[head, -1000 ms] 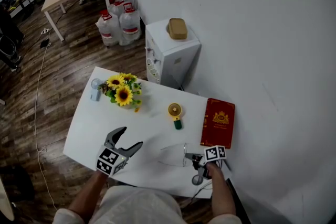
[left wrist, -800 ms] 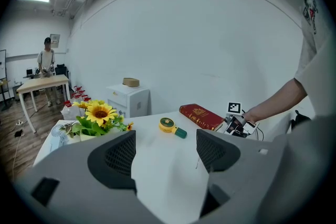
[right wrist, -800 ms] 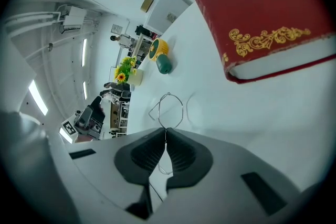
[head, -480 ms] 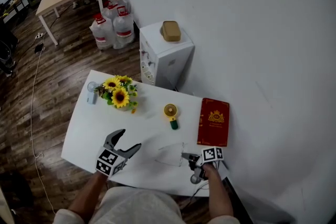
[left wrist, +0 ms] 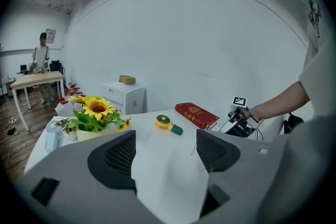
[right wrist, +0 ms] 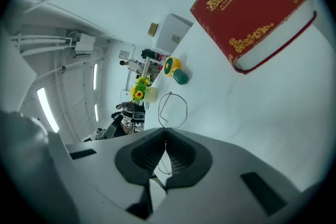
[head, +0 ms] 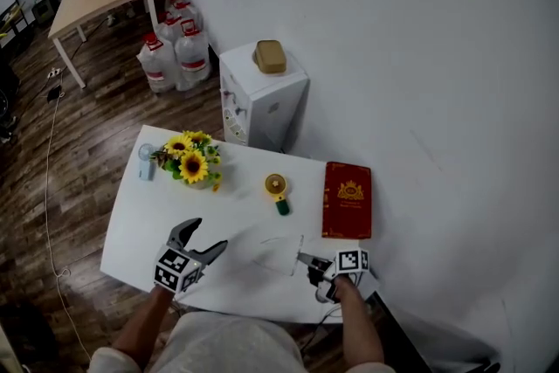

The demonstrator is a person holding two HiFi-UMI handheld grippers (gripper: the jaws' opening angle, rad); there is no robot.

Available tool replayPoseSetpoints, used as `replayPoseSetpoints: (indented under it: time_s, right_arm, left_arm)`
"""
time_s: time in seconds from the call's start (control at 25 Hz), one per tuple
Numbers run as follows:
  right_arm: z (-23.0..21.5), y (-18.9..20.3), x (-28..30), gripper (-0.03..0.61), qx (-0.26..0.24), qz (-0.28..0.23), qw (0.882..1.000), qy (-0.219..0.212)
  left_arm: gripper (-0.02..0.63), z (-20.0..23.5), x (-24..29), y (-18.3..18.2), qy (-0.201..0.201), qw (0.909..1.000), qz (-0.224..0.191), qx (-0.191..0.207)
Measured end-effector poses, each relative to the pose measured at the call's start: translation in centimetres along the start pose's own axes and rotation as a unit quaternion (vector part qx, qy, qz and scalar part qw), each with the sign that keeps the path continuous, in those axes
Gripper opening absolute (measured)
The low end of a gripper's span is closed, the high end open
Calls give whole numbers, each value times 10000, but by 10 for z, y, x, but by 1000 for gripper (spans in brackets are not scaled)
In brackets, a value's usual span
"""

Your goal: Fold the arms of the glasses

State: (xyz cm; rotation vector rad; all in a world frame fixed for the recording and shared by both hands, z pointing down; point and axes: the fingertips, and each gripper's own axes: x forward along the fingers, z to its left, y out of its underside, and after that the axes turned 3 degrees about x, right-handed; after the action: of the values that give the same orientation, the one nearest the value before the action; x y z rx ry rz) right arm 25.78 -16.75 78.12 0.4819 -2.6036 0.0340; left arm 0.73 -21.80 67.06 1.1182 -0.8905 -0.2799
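Observation:
The glasses [head: 281, 252] are thin wire-rimmed with clear lenses, hard to see against the white table [head: 148, 214]. In the right gripper view one round rim [right wrist: 173, 107] sticks out past the jaws. My right gripper [head: 307, 261] is shut on a thin wire part of the glasses at the table's near right, holding them just above the surface. In its own view the right gripper [right wrist: 166, 132] has its pads pressed together on the wire. My left gripper [head: 203, 242] stands open and empty to the left of the glasses; its own view shows the left gripper [left wrist: 164, 150] with wide jaws.
A red book [head: 348, 199] lies at the table's right edge, a yellow hand fan [head: 277, 190] in the middle, sunflowers [head: 189, 160] and a small bottle [head: 145, 162] at the far left. A white cabinet [head: 262, 96] stands behind the table. A cable [head: 325, 317] hangs off the near edge.
My right gripper has risen a little with the glasses held in it. The left gripper has stayed about where it was. The head view has shifted slightly.

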Motion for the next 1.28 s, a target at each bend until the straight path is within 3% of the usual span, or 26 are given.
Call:
replayPoseSetpoints:
  time_s: [0.12, 0.28, 0.56, 0.68, 0.96, 1.28]
  right_arm:
    - [17, 0, -8, 9, 347, -269, 9990, -55]
    - [39, -8, -16, 9, 173, -511, 9981, -283]
    - [61, -1, -17, 9, 264, -485, 9980, -307]
    - [72, 2, -14, 9, -92, -421, 9980, -469]
    - [96, 19, -6, 9, -60, -271, 9984, -497]
    - [116, 27, -10, 9, -201, -312, 9980, -514]
  left_arm:
    - [357, 2, -3, 0, 35, 9999, -10, -142]
    - [357, 3, -5, -1, 91, 9992, -86, -380]
    - [356, -10, 0, -1, 383, 9991, 7, -163]
    - [351, -20, 7, -3, 675, 9975, 178, 136]
    - [288, -61, 40, -21, 1160, 9840, 518, 1250]
    - [182, -88, 60, -11, 1417, 9677, 934, 1867]
